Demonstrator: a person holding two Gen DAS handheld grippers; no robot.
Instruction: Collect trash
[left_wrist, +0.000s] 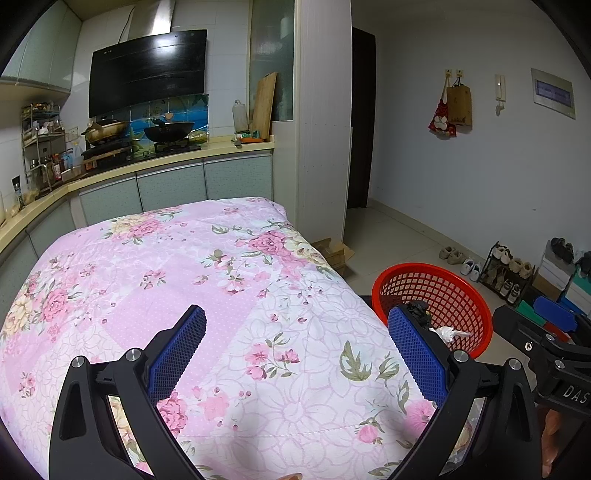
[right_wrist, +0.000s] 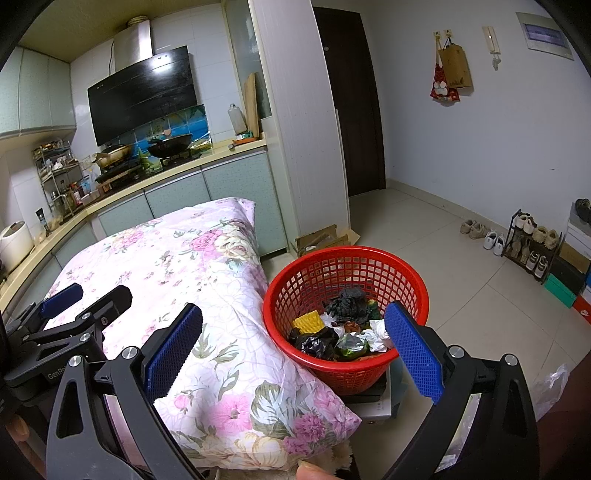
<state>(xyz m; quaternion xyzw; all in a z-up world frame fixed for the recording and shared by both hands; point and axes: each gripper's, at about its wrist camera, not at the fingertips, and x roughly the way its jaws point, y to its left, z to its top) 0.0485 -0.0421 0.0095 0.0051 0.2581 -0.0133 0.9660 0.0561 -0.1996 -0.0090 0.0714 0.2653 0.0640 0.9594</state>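
Observation:
A red mesh basket stands at the right edge of the pink floral quilt and holds several pieces of trash: black bags, white crumpled paper, a yellow piece. My right gripper is open, empty, hovering over the quilt's corner and the basket's near rim. In the left wrist view the same basket sits to the right, with a white scrap showing inside. My left gripper hangs open over the quilt, nothing between its fingers. No trash lies on the quilt.
Kitchen counter with woks and a spice rack runs behind the quilt. A flattened cardboard box lies on the floor beyond the basket. A shoe rack and boxes line the right wall. The basket rests on a box.

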